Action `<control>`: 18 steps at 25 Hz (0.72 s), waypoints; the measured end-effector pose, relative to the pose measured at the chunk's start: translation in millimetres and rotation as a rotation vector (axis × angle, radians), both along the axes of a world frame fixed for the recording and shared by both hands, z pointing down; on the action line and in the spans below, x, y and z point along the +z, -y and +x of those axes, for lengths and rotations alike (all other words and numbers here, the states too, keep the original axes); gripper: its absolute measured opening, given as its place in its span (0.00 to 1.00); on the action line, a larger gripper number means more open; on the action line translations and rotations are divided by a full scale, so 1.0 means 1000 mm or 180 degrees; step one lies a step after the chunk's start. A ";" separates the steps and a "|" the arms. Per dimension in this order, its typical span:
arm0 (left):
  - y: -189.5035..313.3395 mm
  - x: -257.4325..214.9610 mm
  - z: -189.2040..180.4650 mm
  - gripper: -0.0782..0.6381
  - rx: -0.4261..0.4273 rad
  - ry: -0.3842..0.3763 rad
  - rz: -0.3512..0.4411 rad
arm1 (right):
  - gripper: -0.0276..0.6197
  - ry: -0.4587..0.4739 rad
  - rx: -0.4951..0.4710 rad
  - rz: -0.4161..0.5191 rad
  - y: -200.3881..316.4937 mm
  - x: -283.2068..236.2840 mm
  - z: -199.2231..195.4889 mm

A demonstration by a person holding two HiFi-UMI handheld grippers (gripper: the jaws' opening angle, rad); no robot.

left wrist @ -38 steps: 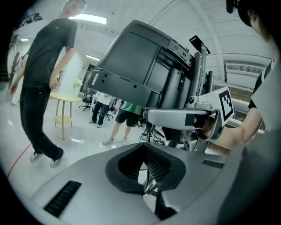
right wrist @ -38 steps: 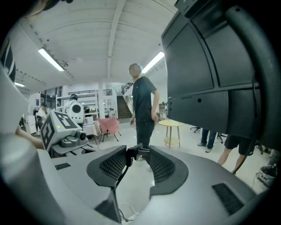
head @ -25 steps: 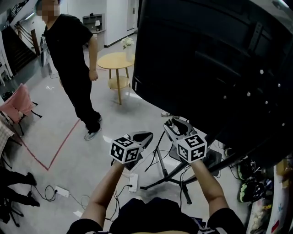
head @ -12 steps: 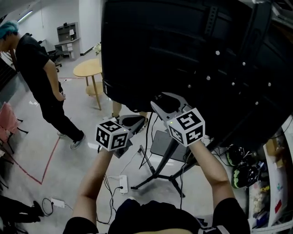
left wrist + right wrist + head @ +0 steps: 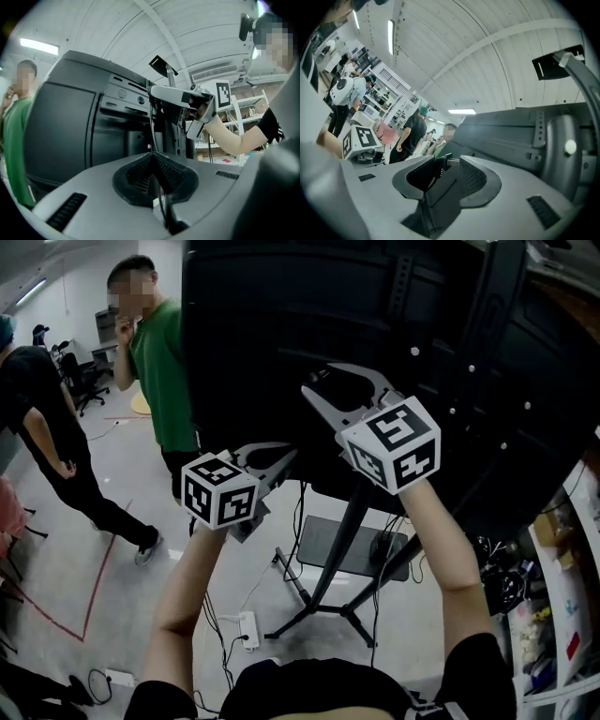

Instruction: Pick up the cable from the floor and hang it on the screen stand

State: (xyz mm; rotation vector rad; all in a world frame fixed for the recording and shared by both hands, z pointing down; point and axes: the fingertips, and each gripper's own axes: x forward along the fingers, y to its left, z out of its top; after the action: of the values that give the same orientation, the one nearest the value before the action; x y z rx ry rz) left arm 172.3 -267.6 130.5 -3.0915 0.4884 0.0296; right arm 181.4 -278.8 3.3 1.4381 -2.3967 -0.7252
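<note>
The back of a large black screen (image 5: 394, 315) filled most of the head view, carried on a dark screen stand (image 5: 337, 559) whose legs spread over the grey floor (image 5: 122, 577); to the left of the screen stood a person in a green shirt (image 5: 164, 371), and further left a person in black (image 5: 42, 418). Both of the wearer's forearms were held up in front of the screen's back; the right hand-held gripper (image 5: 317, 379) was the higher, close to the black panel, with the left hand-held gripper (image 5: 281, 460) lower and to its left, near the screen's bottom edge. The left hand-held gripper's jaws were pressed together on a thin black cable (image 5: 151, 126), which ran up from the pads towards the right hand-held gripper; the right jaws, set part-way apart, pinched the cable's plug (image 5: 444, 161) between their tips, its metal end showing. The stretch of cable between the two was off the floor and in front of the screen's back; whether it touched the stand could not be told.
</note>
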 end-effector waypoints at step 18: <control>0.007 -0.165 0.064 0.12 0.0372 -0.0342 0.1002 | 0.32 -0.0771 0.0843 0.0701 -0.023 -0.165 0.045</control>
State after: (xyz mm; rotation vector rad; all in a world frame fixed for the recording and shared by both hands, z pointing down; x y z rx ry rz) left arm 236.5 -274.9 -34.7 -2.8135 0.2727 0.2494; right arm 226.0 -255.9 -161.3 1.6065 -1.9488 -1.0509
